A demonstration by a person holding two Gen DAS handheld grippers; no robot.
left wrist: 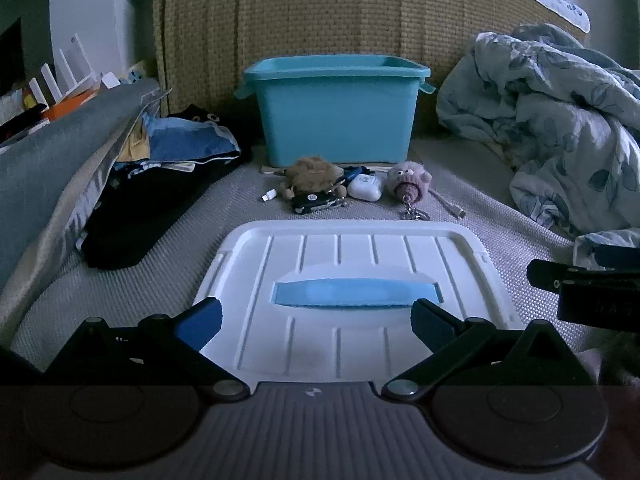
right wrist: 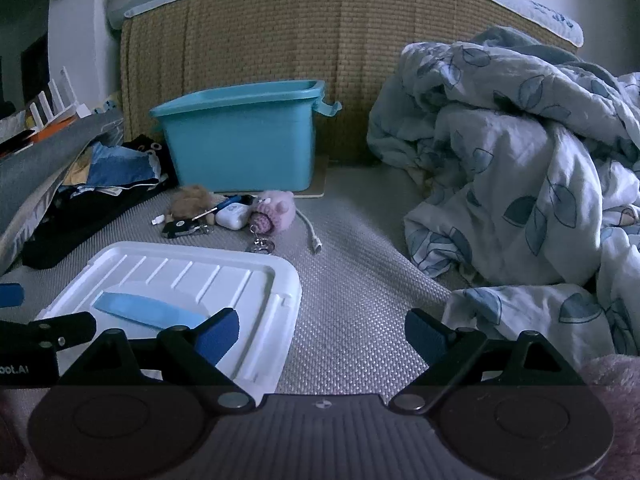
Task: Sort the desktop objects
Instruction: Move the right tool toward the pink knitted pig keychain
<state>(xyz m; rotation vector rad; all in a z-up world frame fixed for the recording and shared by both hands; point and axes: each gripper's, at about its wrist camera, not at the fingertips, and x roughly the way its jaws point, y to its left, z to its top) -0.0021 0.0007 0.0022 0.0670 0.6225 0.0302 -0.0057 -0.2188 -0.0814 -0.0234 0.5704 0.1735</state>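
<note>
Both tools gape wide, left tool [left wrist: 316,318] over the white lid [left wrist: 352,264], right tool [right wrist: 322,334] beside; the plush pig keychain [left wrist: 409,185] looks soft, light; pinch its body.

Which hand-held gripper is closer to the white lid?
Left. The left hand-held gripper hangs open over the white lid; the right hand-held gripper is open beside its edge, over the mat.

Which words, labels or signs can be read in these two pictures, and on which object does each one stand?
"oot.AI": white letters on the left tool's body, cut off at the picture's edge.
Blue print on the white cover over the woven headboard: too blurred to read.
Mark on the white earbud case: too small to read.
Small emblem on the right tool's base: a sign, no letters.
</note>
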